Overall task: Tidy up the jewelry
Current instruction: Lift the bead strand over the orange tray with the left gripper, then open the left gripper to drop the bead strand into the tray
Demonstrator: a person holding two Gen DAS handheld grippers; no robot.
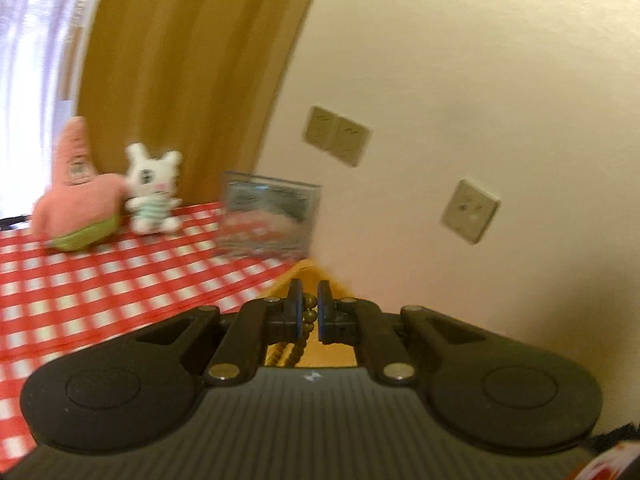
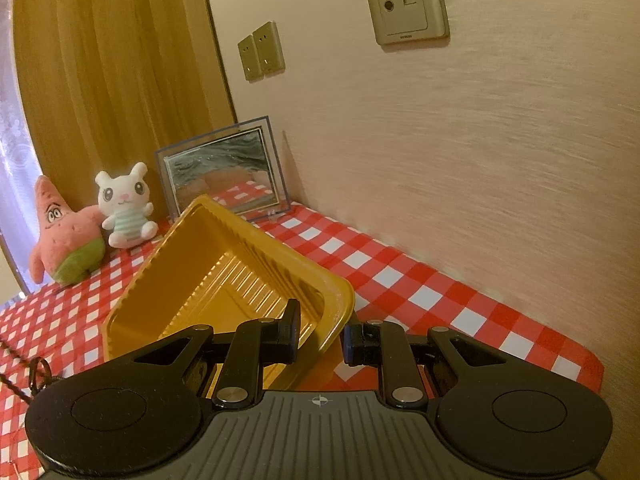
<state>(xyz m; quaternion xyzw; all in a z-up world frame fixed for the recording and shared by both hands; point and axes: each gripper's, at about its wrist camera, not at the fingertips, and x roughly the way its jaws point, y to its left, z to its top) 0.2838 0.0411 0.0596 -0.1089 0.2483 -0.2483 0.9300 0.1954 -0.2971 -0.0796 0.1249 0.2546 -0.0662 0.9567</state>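
My left gripper [image 1: 309,312] is shut on a string of bronze beads [image 1: 301,340], which hangs down between the fingers, above a patch of the gold tray [image 1: 308,272]. In the right wrist view the gold plastic tray [image 2: 224,280] is tilted up on the checked cloth, its near corner rim between the fingers of my right gripper [image 2: 320,340]. The jaws stand a little apart around the rim; whether they pinch it is unclear. A dark cord with a ring [image 2: 38,372] lies on the cloth at the far left.
A red-and-white checked tablecloth [image 2: 420,292] covers the table against a cream wall. A pink starfish plush [image 2: 60,240], a white bunny plush [image 2: 126,212] and a clear picture frame [image 2: 224,172] stand at the back. Wall sockets [image 2: 406,2] and an orange curtain [image 2: 112,72] are behind.
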